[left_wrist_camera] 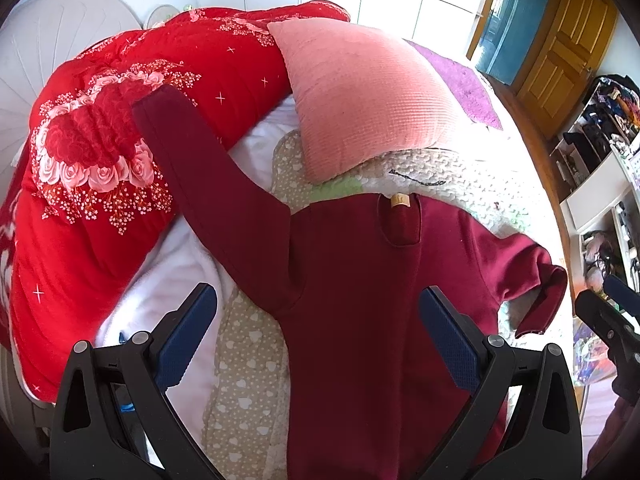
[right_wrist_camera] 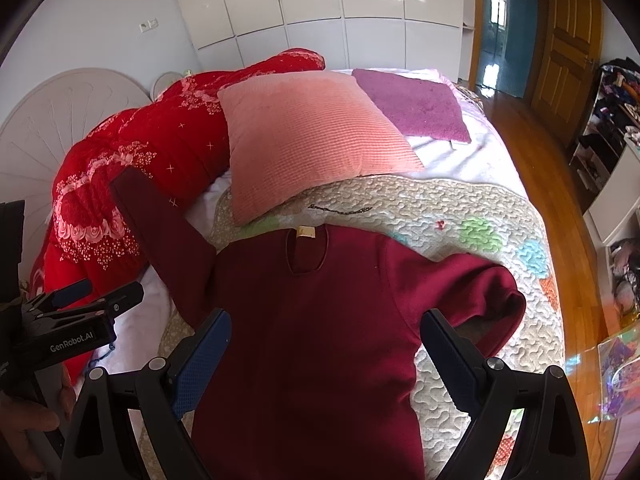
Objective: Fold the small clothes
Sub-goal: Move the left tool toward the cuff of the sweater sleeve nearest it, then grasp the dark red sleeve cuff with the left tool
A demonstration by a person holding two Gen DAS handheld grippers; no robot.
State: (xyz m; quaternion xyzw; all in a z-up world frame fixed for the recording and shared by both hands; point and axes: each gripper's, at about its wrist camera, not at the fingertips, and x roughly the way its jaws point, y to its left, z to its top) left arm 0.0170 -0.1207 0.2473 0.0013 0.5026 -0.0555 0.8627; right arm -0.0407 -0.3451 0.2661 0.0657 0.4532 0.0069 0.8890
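Observation:
A dark red long-sleeved top (left_wrist_camera: 360,300) lies spread flat on a quilted bed cover (left_wrist_camera: 460,176), collar away from me. Its left sleeve (left_wrist_camera: 192,168) stretches out over the red duvet; its right sleeve (left_wrist_camera: 536,280) is bent and crumpled. It also shows in the right wrist view (right_wrist_camera: 312,320). My left gripper (left_wrist_camera: 318,316) is open above the top's body, holding nothing. My right gripper (right_wrist_camera: 324,344) is open above the body too, empty. Each gripper shows at the edge of the other's view, the right one (left_wrist_camera: 612,316) and the left one (right_wrist_camera: 80,312).
A red floral duvet (left_wrist_camera: 92,184) is bunched at the left. A pink pillow (left_wrist_camera: 360,100) lies beyond the collar, a purple mat (right_wrist_camera: 412,104) farther back. The bed's right edge drops to a wooden floor (right_wrist_camera: 540,152); shelves (left_wrist_camera: 600,140) stand at the right.

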